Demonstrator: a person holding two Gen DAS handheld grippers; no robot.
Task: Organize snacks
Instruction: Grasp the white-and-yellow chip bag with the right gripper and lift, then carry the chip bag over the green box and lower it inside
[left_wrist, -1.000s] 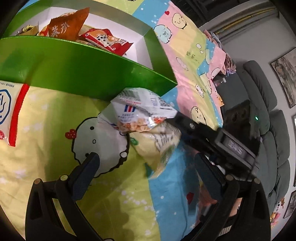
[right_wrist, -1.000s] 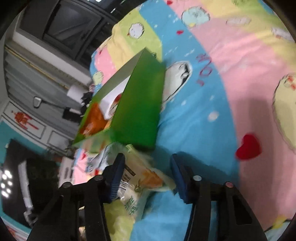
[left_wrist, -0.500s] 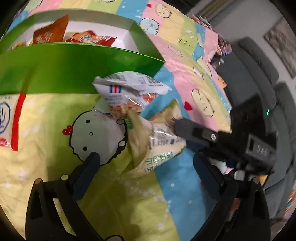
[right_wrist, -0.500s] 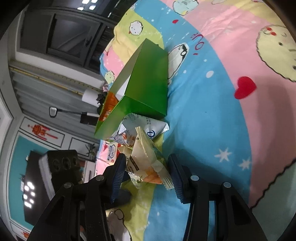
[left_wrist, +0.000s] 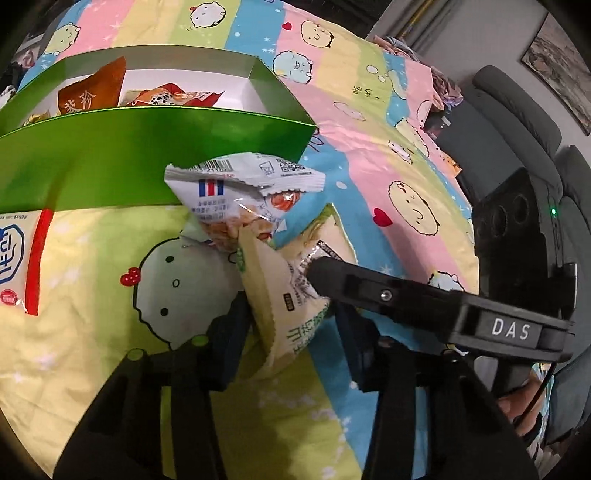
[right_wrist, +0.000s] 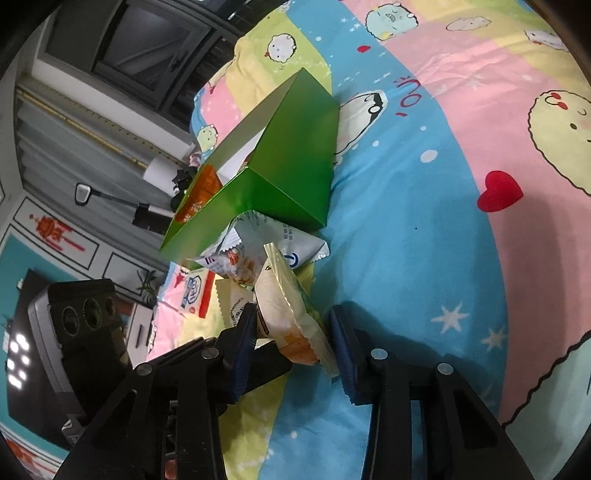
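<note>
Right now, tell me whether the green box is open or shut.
Open. The green box has no lid over its top; its white inside shows, with an orange packet and a red packet inside.

L gripper (left_wrist: 288, 332) | was wide, closing on cream packet (left_wrist: 280, 295)

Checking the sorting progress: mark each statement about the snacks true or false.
1. The green box already holds snacks. True.
2. The white-and-blue packet lies inside the box. False: it is outside, by the box's front wall.
3. The cream packet lies flat. False: it stands up on edge.
4. A red-edged packet lies outside the box on the sheet. True.
5. The sheet is plain white. False: it has coloured stripes with cartoon figures.
</note>
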